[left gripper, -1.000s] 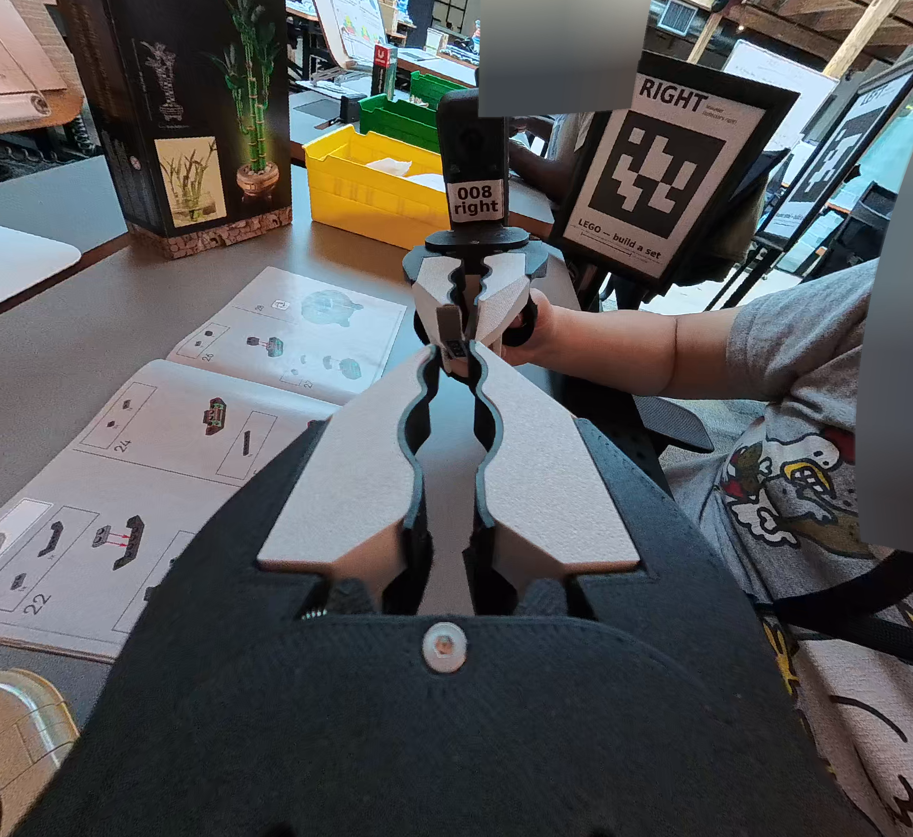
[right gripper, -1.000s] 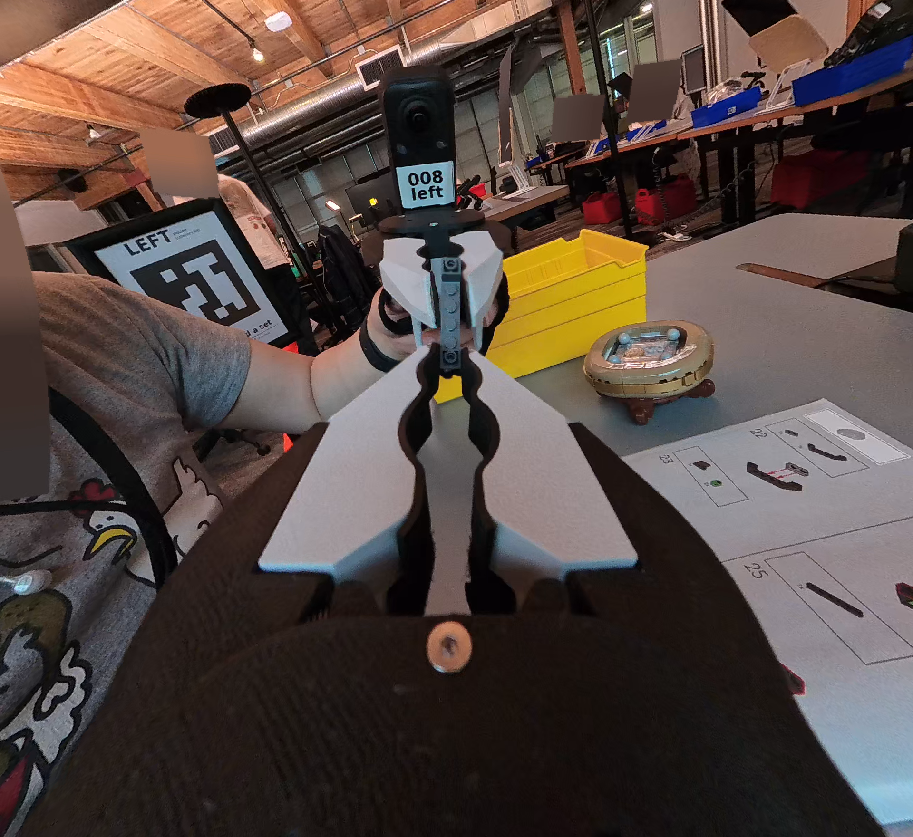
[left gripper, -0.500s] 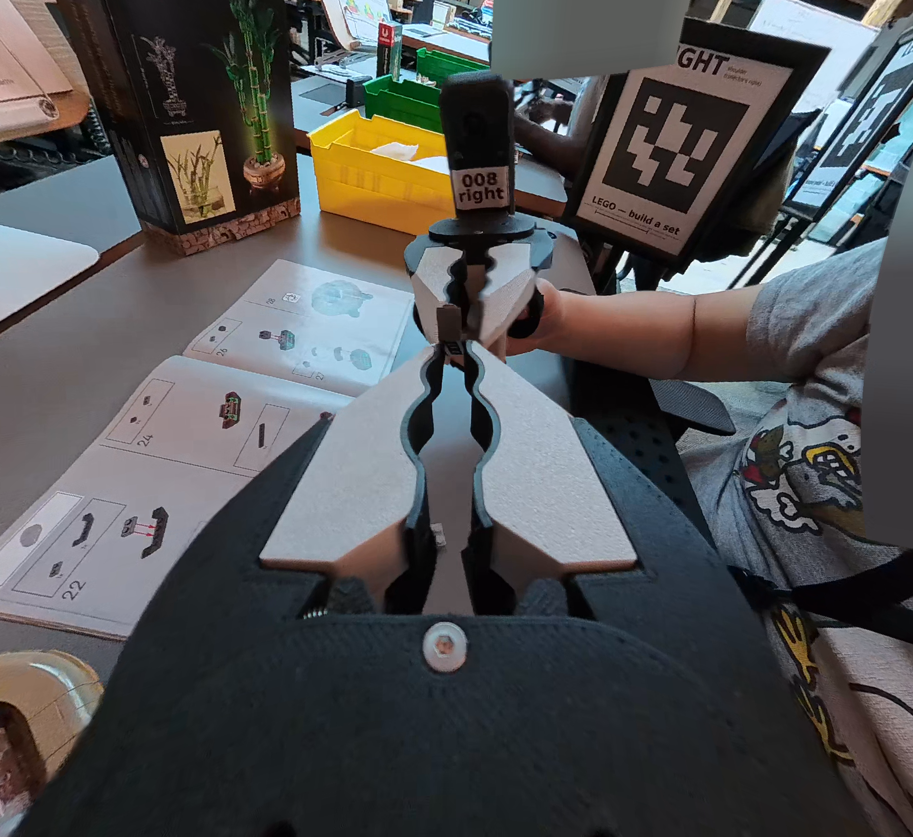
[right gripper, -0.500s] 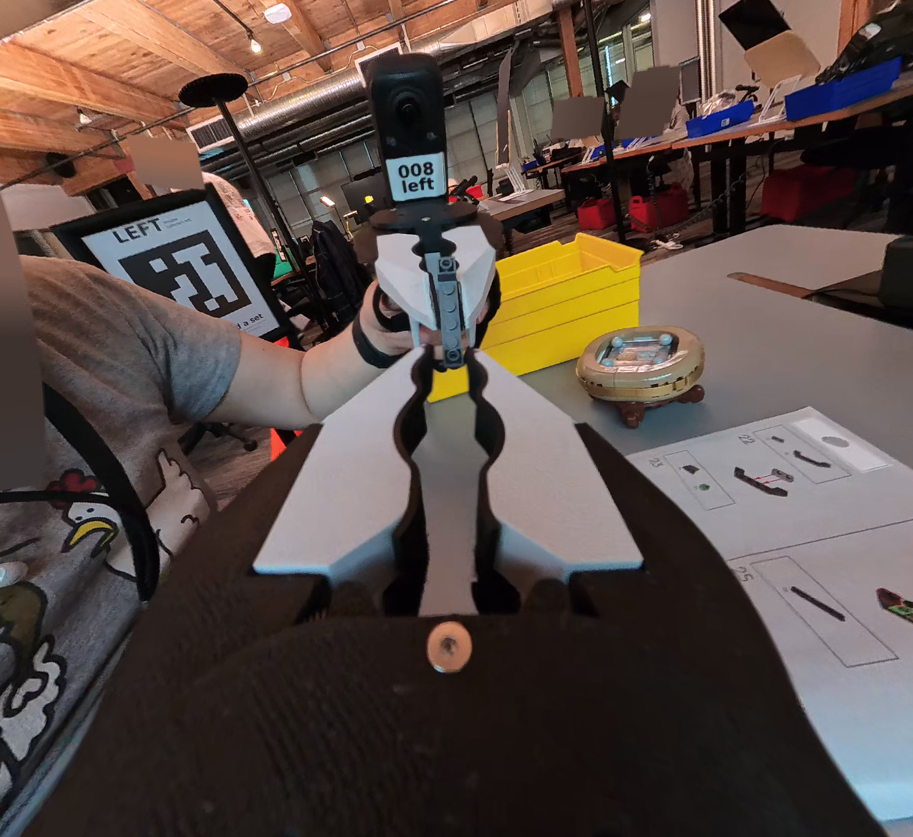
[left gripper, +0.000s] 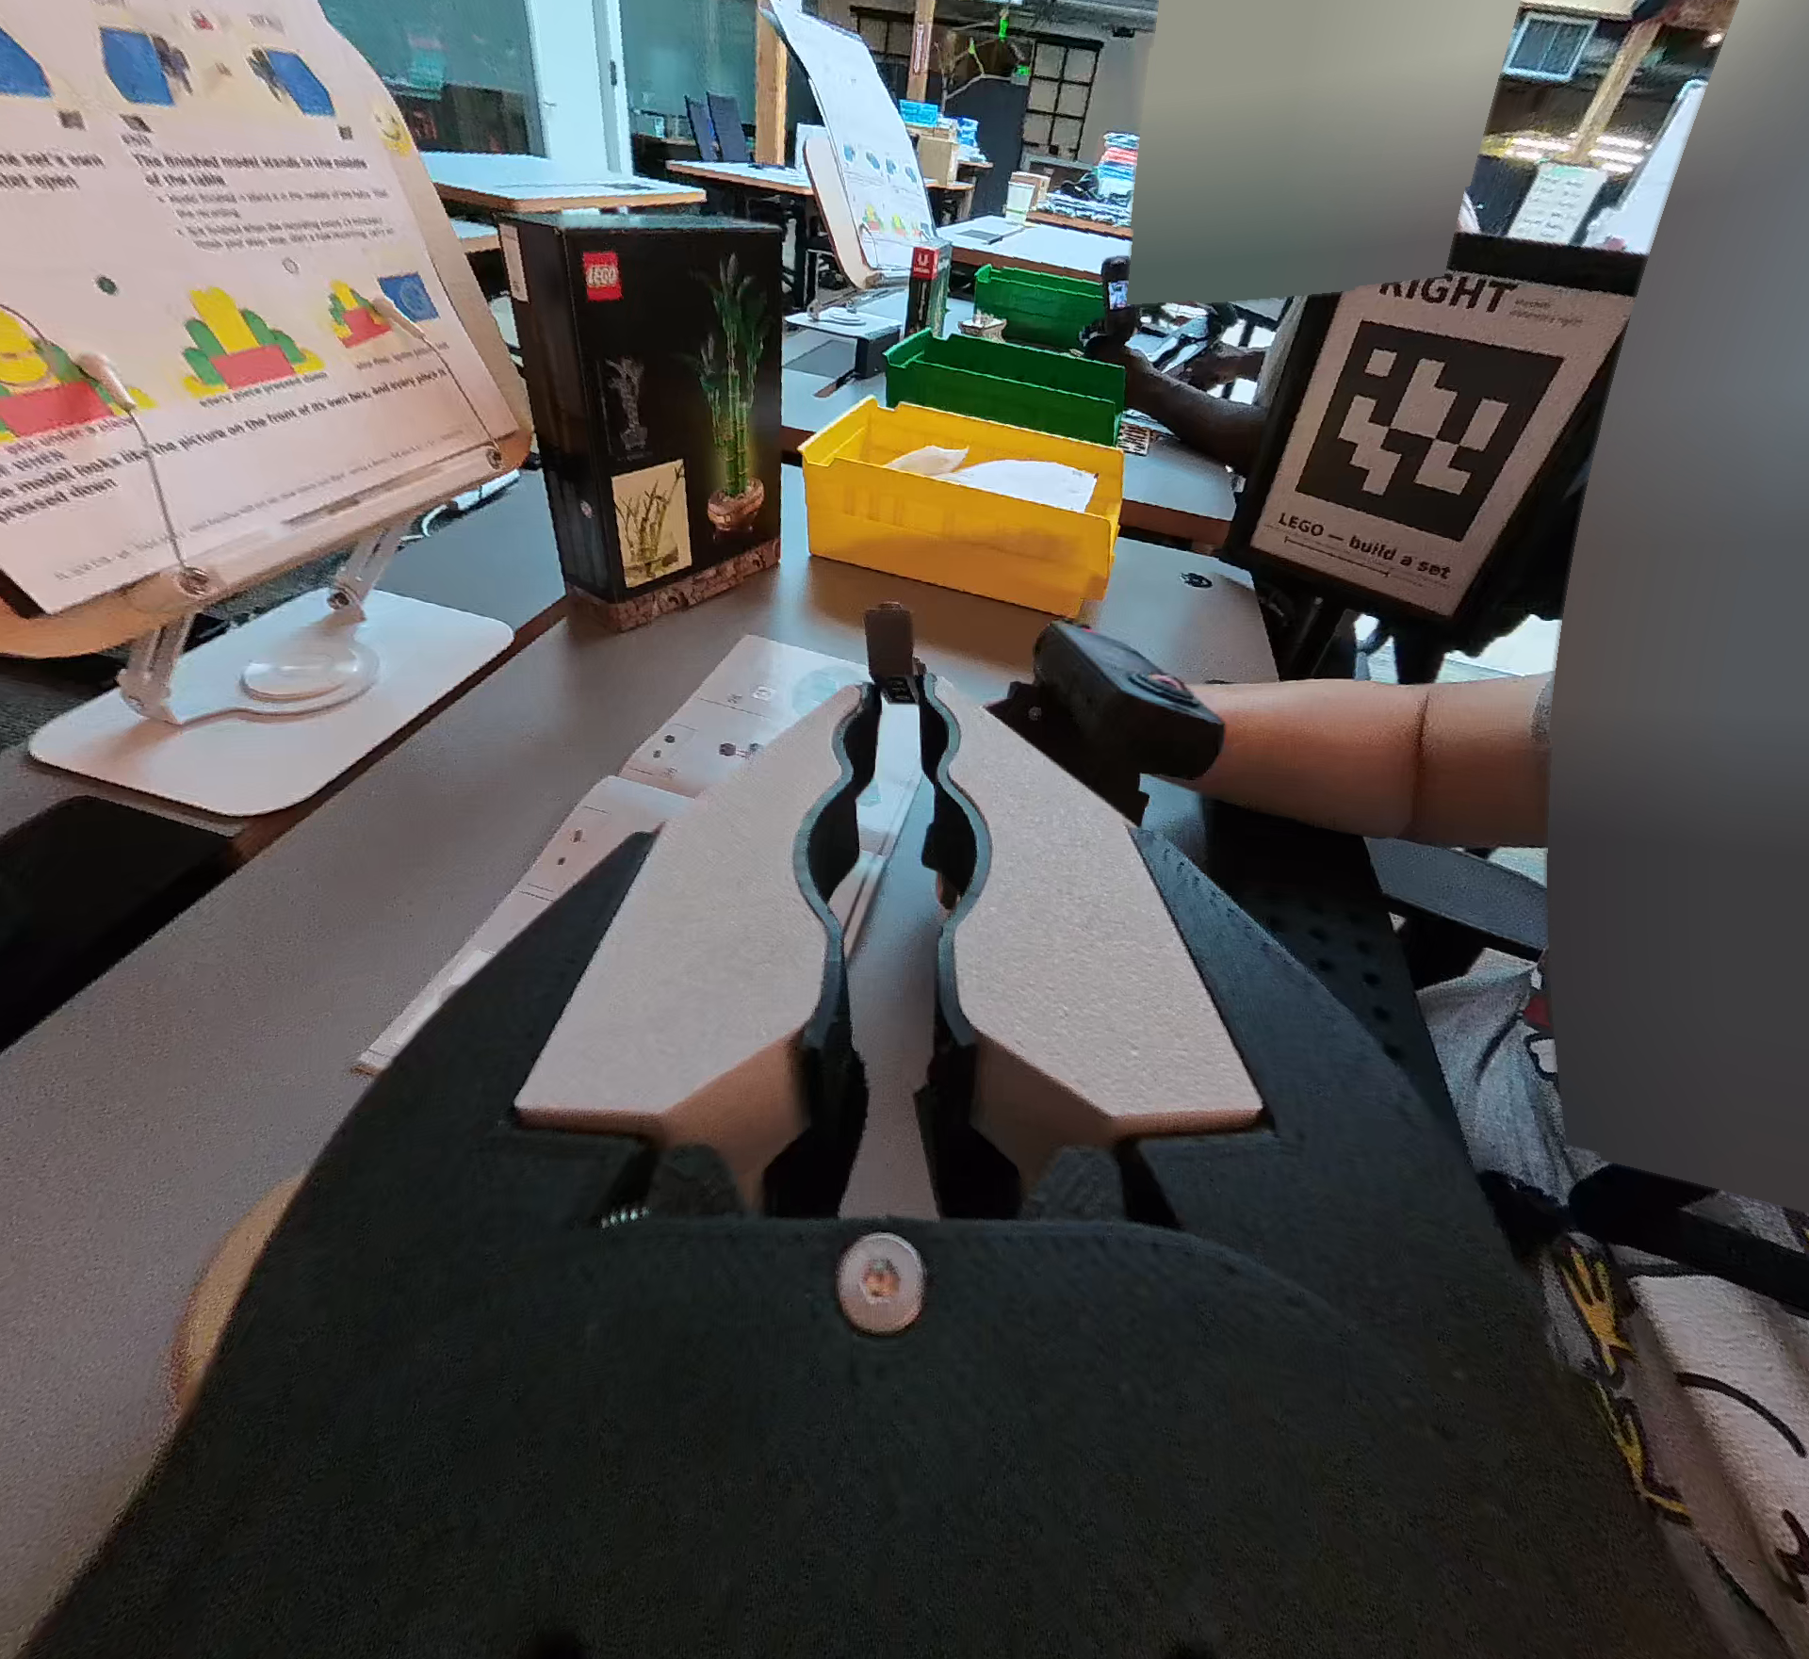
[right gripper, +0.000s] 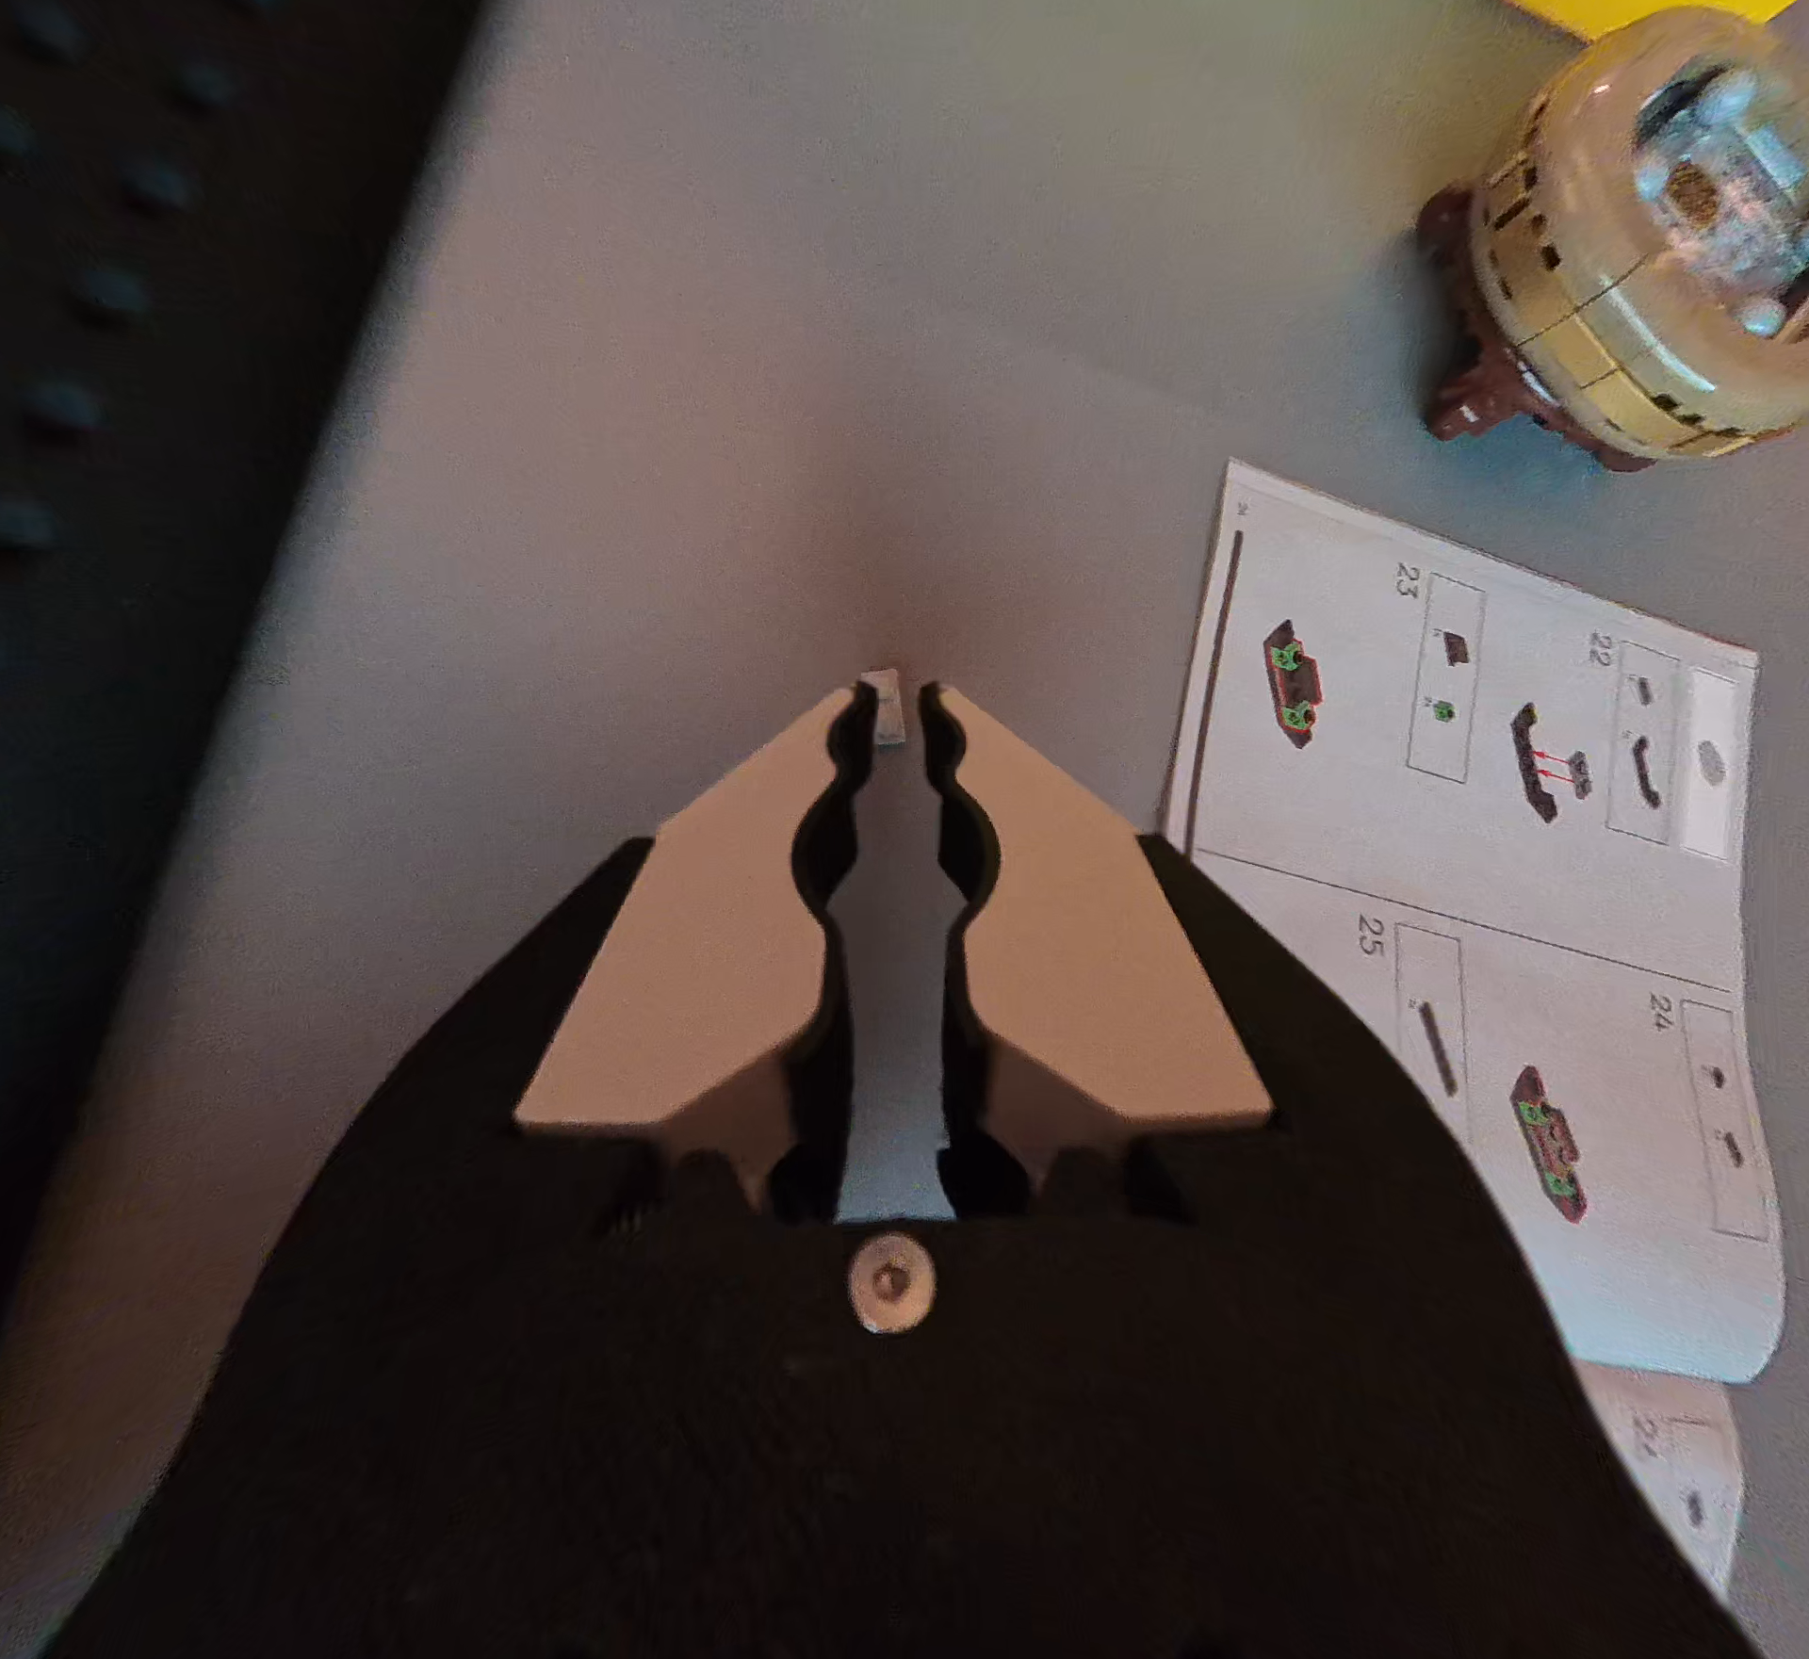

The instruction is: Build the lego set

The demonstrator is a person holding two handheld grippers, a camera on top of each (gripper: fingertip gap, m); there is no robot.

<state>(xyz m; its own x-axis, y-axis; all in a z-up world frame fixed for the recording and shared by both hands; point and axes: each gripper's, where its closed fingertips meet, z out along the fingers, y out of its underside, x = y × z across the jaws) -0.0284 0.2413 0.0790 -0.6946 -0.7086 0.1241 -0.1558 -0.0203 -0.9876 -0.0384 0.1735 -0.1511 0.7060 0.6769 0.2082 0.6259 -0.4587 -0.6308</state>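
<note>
My left gripper (left gripper: 893,692) is shut on a dark grey lego piece (left gripper: 889,631) that sticks up past its tips, held above the open instruction booklet (left gripper: 744,702). The right gripper's black body (left gripper: 1106,712) and the hand on it are just to the right, pointing down at the table. In the right wrist view my right gripper (right gripper: 896,697) points straight down at the grey table (right gripper: 685,340), jaws a little apart. A small light grey piece (right gripper: 886,712) sits between the tips against the left finger, with a gap to the right finger.
A tan pot model on brown feet (right gripper: 1645,271) stands right of the right gripper, beyond the booklet (right gripper: 1468,878). A yellow bin (left gripper: 959,506), green bins (left gripper: 1008,384), the set's box (left gripper: 656,408) and a document stand (left gripper: 225,242) line the table's back. The table edge and a black perforated seat (right gripper: 98,242) are at left. Left tips to right tips: about 25 cm.
The two grippers were tip to tip at the dark grey piece. The right gripper has pulled away and swung down to the table. The left gripper has lifted, still holding the piece.
</note>
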